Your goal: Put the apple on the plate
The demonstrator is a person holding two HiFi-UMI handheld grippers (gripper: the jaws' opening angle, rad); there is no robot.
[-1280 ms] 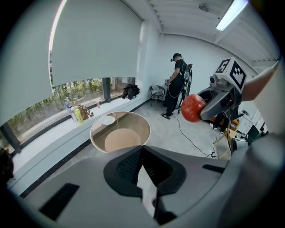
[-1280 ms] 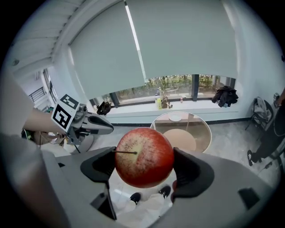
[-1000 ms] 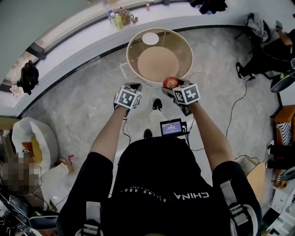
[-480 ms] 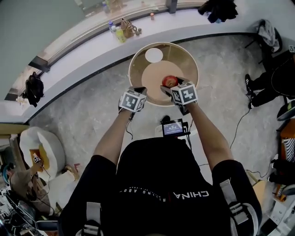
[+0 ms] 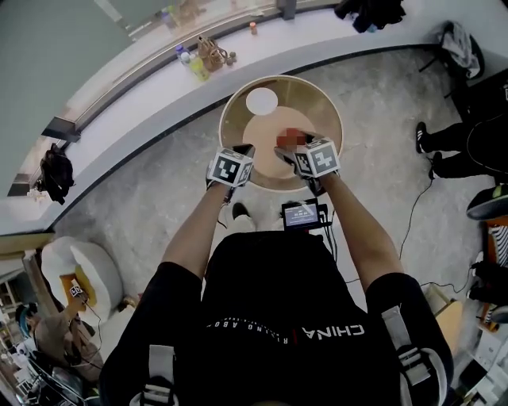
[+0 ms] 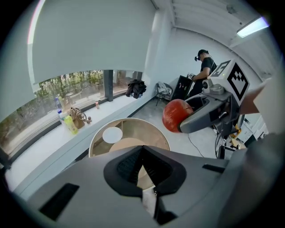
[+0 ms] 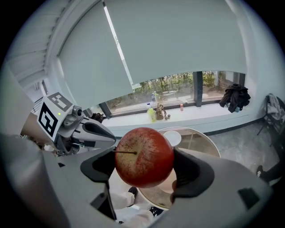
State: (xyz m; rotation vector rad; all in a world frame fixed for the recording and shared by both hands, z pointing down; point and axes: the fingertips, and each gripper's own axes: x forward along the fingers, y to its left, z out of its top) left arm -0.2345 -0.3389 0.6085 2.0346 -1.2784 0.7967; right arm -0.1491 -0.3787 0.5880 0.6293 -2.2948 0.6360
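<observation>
The red apple (image 7: pixel 143 156) sits clamped between the two jaws of my right gripper (image 7: pixel 144 173), stem pointing left. In the head view the apple (image 5: pixel 295 139) shows blurred above the near half of the round wooden table (image 5: pixel 333 119). A small white plate (image 5: pixel 262 100) lies on the table's far left part, apart from the apple. The left gripper view shows the apple (image 6: pixel 177 115) at right, well above the plate (image 6: pixel 112 134). My left gripper (image 5: pixel 244 152) hovers by the table's near rim, to the left of the apple, jaws together and holding nothing.
A long white window ledge (image 5: pixel 143 103) curves behind the table, carrying bottles and a small bag (image 5: pixel 208 54) and dark clothes (image 5: pixel 365 9). A person (image 6: pixel 204 67) stands at the room's far right. Cables cross the grey floor (image 5: pixel 397 198) on the right.
Both grippers have moved forward from the table's near rim to over the tabletop, the apple carried along in the right one. The left gripper stays shut and empty.
</observation>
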